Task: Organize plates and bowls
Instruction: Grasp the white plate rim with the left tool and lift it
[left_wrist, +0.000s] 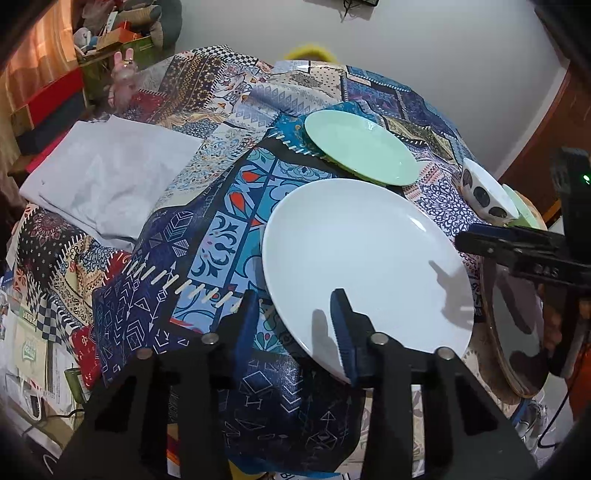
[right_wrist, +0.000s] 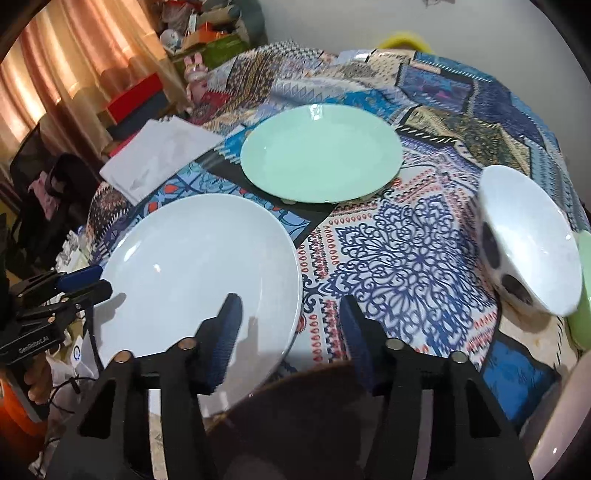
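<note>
Though the left gripper (left_wrist: 295, 317) gapes wide across the near rim of the white plate (left_wrist: 362, 258), it holds nothing, and the plate juts past the table edge (a clumsy nudge could tip it off). Right gripper (right_wrist: 290, 321), equally open and empty, hangs nearby. Beyond the white plate lies the green plate (right_wrist: 321, 153); the bowl (right_wrist: 528, 243) leans tilted to the right, likely to roll.

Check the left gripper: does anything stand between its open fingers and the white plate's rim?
Nothing visible does. The left gripper is open with the white plate rim already between its fingers; only patterned tablecloth lies beside it.
</note>
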